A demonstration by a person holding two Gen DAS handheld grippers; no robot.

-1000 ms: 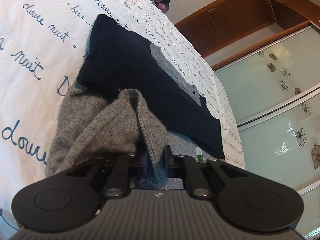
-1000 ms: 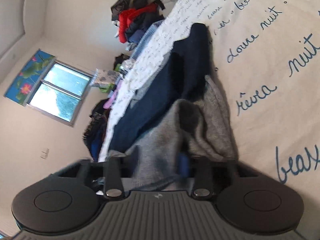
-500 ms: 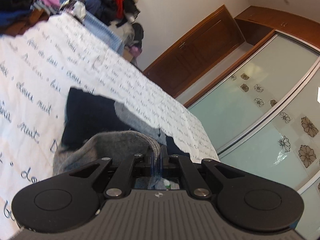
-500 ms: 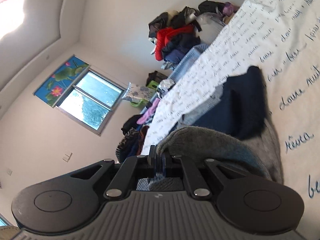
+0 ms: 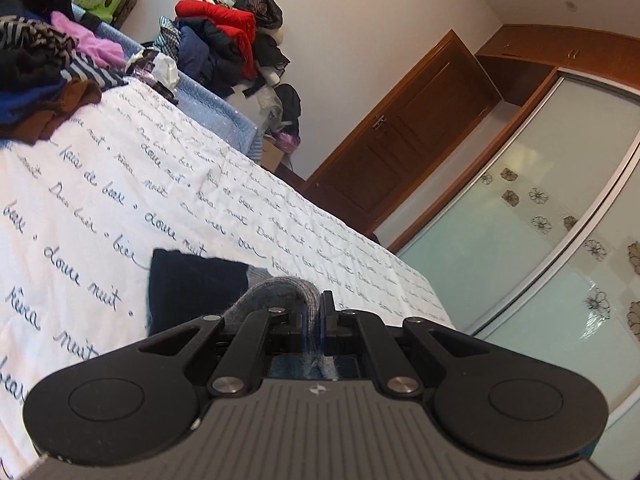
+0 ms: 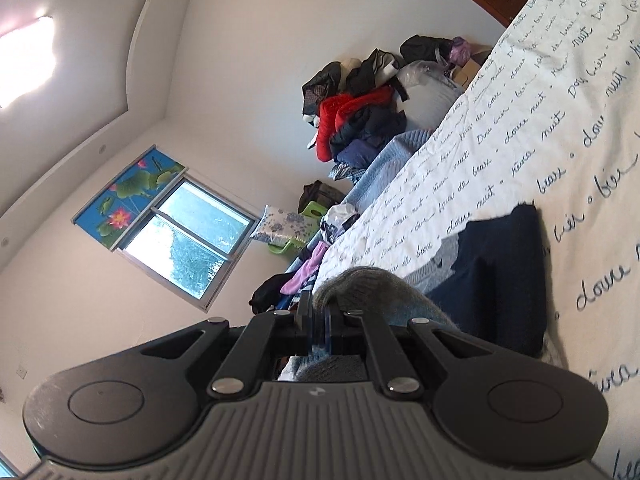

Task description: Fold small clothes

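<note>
A small grey and navy knit sweater (image 5: 192,284) lies on a white quilt with blue script (image 5: 100,184). My left gripper (image 5: 316,312) is shut on a grey edge of the sweater (image 5: 280,288), which bulges over the fingers. My right gripper (image 6: 318,320) is shut on another grey edge of the same sweater (image 6: 360,284). The navy part (image 6: 500,280) lies flat on the quilt (image 6: 560,120) beyond the right gripper. Most of the grey part is hidden behind the gripper bodies.
Piles of clothes (image 5: 224,36) sit at the far end of the bed, with darker clothes (image 5: 40,60) at the left. A wooden door (image 5: 404,132) and glass wardrobe doors (image 5: 540,260) stand to the right. A window (image 6: 188,236) shows in the right wrist view.
Both grippers have closed tighter on the grey edges and tilted up, so the room shows more. The sweater's navy part has sunk lower in both views.
</note>
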